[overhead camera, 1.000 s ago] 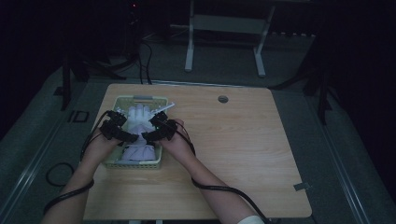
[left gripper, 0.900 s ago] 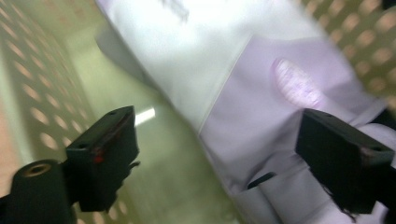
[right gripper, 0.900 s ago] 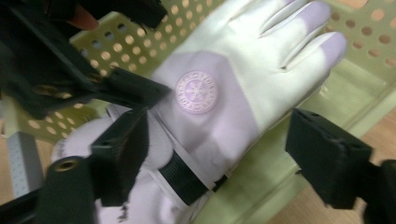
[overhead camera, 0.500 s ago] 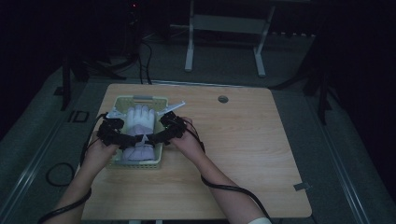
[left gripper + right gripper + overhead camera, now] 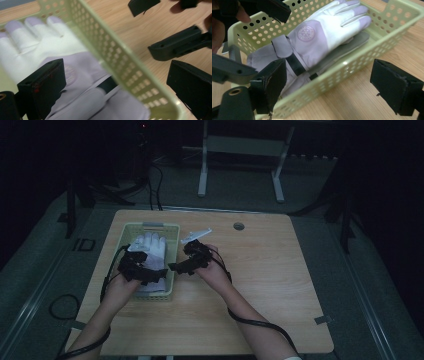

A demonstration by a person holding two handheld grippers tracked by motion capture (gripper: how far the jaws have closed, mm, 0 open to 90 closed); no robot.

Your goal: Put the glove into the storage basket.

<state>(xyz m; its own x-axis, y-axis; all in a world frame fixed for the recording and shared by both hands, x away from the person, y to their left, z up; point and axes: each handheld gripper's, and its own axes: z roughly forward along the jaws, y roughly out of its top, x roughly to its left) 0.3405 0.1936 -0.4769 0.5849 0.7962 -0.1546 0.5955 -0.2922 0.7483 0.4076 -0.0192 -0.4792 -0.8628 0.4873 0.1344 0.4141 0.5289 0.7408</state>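
Note:
A white glove (image 5: 150, 247) with a dark wrist strap lies flat, fingers away from me, in a pale green perforated basket (image 5: 172, 270). In the right gripper view the glove (image 5: 324, 35) rests on a greyer layer (image 5: 348, 47). My left gripper (image 5: 149, 272) hovers over the basket's near end, open; in its own view the left gripper (image 5: 115, 72) straddles the basket wall (image 5: 125, 72), one jaw over the glove's cuff (image 5: 82, 75). My right gripper (image 5: 182, 265) is open just outside the basket's right wall; the right gripper (image 5: 334, 70) holds nothing.
A small white flat piece (image 5: 196, 236) lies on the wooden table (image 5: 260, 290) beside the basket's far right corner. A round grommet (image 5: 239, 226) sits near the far edge. Cables trail from both grippers. A metal frame stands beyond the table.
The glove, bunched between both grippers a second ago, now lies flat in the basket. My right gripper has moved right, off the basket. The left drew back toward the near end.

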